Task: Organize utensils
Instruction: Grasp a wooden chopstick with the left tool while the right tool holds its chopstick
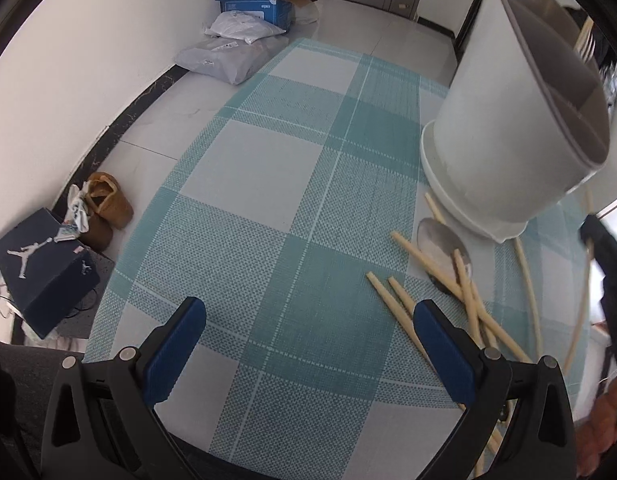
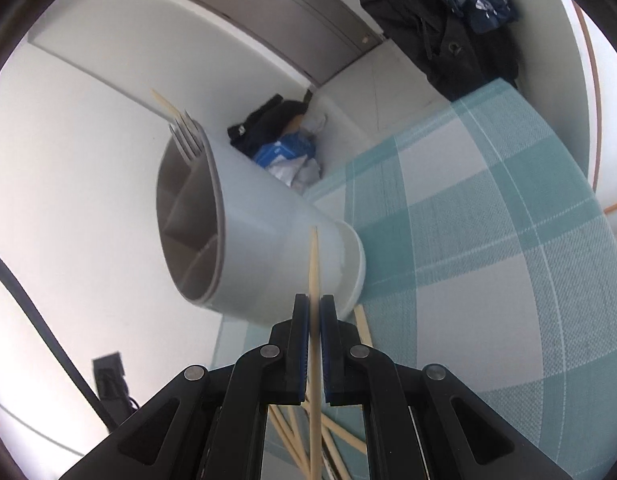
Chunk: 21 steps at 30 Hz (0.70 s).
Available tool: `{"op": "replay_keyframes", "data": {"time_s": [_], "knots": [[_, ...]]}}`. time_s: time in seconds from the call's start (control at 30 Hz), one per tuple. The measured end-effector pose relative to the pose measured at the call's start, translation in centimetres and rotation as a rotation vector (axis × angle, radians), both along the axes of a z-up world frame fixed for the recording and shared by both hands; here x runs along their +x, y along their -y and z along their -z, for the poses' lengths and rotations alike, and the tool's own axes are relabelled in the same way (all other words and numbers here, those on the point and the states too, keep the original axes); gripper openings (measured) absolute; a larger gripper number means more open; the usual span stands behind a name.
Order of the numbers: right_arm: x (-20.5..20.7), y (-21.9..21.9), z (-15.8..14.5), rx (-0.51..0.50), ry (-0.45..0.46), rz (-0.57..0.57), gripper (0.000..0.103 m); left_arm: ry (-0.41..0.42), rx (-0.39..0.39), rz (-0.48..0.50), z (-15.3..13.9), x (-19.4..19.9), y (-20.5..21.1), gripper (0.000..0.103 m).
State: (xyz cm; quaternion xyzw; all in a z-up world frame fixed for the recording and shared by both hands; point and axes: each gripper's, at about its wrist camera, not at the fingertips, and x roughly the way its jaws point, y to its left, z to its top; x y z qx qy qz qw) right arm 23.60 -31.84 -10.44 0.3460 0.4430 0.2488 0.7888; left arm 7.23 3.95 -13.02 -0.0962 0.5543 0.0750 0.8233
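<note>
Tongs first: the right tongs are closed on one chopstick, gripped near its middle, so that the thin end stands out in front of the pads and the long rest runs back under the tool. I think it is held this way so the free end can be aimed into the holder. The chopstick tip lies in front of the holder's lower wall, not yet at its mouth.

The left tongs stand wide open with nothing between the pads, over the checked mat, well to the left of the holder. They look ready for the next pick, I judge.

The holder is a white tub with inner dividers, standing on a small saucer base on the tabletop. A fork and another chopstick tip already stick out of its far compartment, so a part of the sorting seems done.

Just in front of the holder base lie the loose chopsticks, crossed over one another, and a metal spoon is partly under them, touching the base or just beside it; I cannot tell which. These are still to be put in.

Beyond the holder, on the floor by the wall, there are boxes and bags.
</note>
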Motion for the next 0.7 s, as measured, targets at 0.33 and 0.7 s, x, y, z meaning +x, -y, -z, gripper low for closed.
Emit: {"op": "replay_keyframes", "data": {"time_s": [0.33, 0.7], "knots": [[0.1, 1.1, -1.2, 0.0, 0.099, 0.041, 0.005, -0.036, 0.032, -0.008, 0.4, 0.1, 0.5, 0.102], [-0.5, 1.6, -1.9, -0.008, 0.111, 0.011, 0.005, -0.08, 0.025, -0.006, 0.0, 0.6, 2.1, 0.085]]}}
